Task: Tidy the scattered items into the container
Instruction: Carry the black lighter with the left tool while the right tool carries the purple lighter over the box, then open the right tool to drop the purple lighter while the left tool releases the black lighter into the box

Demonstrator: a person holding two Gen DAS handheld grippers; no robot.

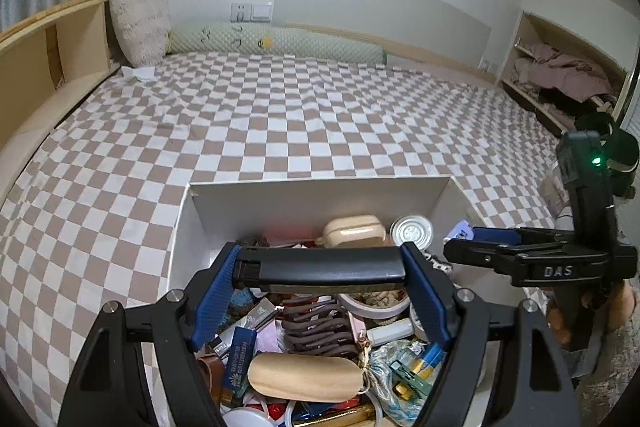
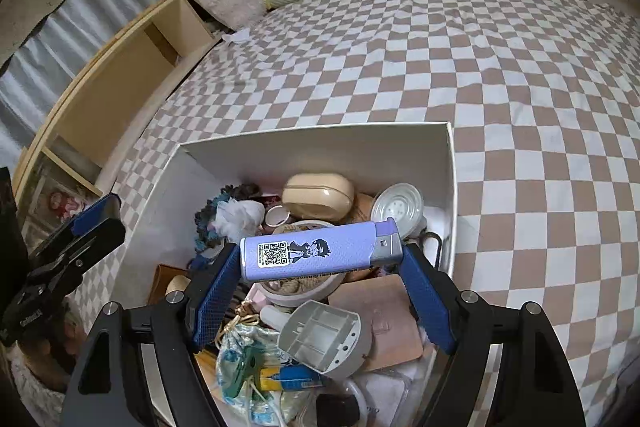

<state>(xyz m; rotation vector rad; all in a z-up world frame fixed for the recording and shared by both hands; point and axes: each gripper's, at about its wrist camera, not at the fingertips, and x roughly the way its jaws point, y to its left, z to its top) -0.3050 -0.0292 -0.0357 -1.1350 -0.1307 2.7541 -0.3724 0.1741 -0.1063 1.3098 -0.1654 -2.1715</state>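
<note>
I cannot see the bottom of the white cardboard box (image 2: 320,147); my own gripper frames cut off its near side, and many small items (image 1: 320,331) in the pile stay hard to name. A hand (image 1: 568,319) shows only partly behind the right handle.

My left gripper (image 1: 320,267) pinches a black rectangular lighter (image 1: 320,269) crosswise, one end against each blue pad. It hangs above the box contents, over a brown ridged hair clip (image 1: 320,331) and a tan oval case (image 1: 304,373). My right gripper (image 2: 320,259) clamps in the same manner a lilac plastic lighter with a cartoon figure and a QR sticker (image 2: 316,253), above a round white tape roll (image 2: 300,295) and a grey plastic part (image 2: 324,337).

The box stands on a bed with a brown and white checked sheet (image 1: 280,107). Behind it lie a pale green bolster (image 1: 280,43) and a fluffy white cushion (image 1: 140,23), with a wooden shelf (image 2: 112,99) and a grey curtain (image 2: 80,15) at the side.
</note>
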